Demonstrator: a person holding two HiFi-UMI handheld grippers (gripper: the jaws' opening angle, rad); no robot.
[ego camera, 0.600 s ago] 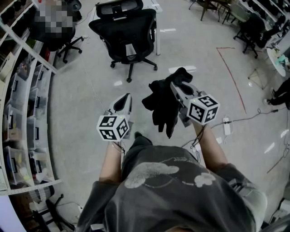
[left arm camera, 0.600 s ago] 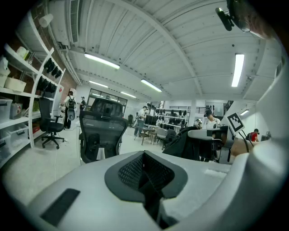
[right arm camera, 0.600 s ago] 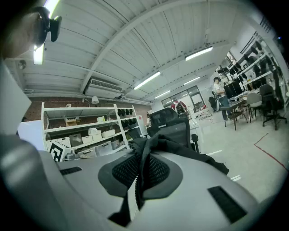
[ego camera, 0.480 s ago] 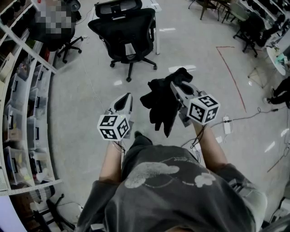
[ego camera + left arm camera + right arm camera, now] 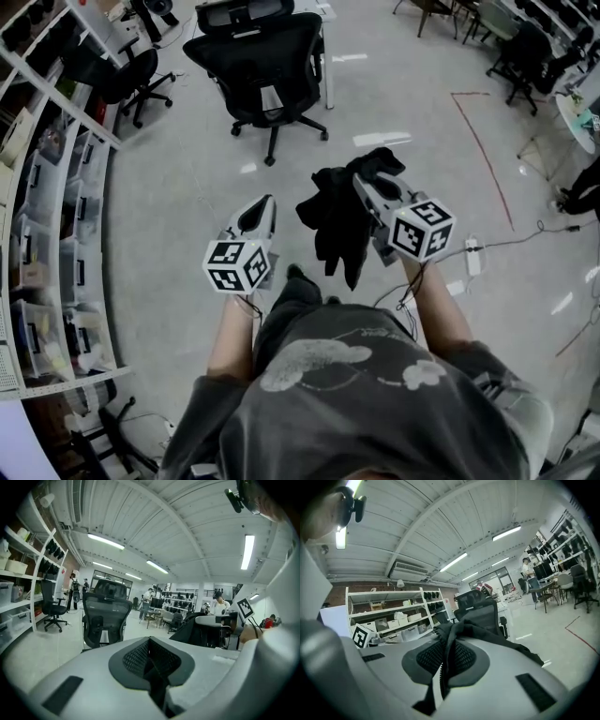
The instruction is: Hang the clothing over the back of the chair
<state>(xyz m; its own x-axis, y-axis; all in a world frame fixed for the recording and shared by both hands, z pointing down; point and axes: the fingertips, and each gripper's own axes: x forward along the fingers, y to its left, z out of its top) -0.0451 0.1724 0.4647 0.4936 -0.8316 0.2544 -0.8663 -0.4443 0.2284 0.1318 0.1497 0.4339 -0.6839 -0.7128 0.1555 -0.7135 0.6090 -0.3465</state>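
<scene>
Black crumpled fabric garment [image 5: 336, 220]: clamped in right gripper [image 5: 361, 180], hanging. Left gripper [image 5: 266, 201]: jaws together, empty. Black mesh-backed office chair [image 5: 261, 66]: ahead, apart. Translucent plastic shelf bins [image 5: 70, 267]: contents indistinct.

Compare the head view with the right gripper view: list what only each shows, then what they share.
Head view only: the person's grey shirt, and the whole of the black clothing hanging in a bunch from the right tongs. Right gripper view only: the ceiling strip lights, and a close look at the pads shut on a fold of the cloth. Both: the black clothing, the right tongs gripping it, and the black office chair standing ahead, apart from the clothing.
</scene>
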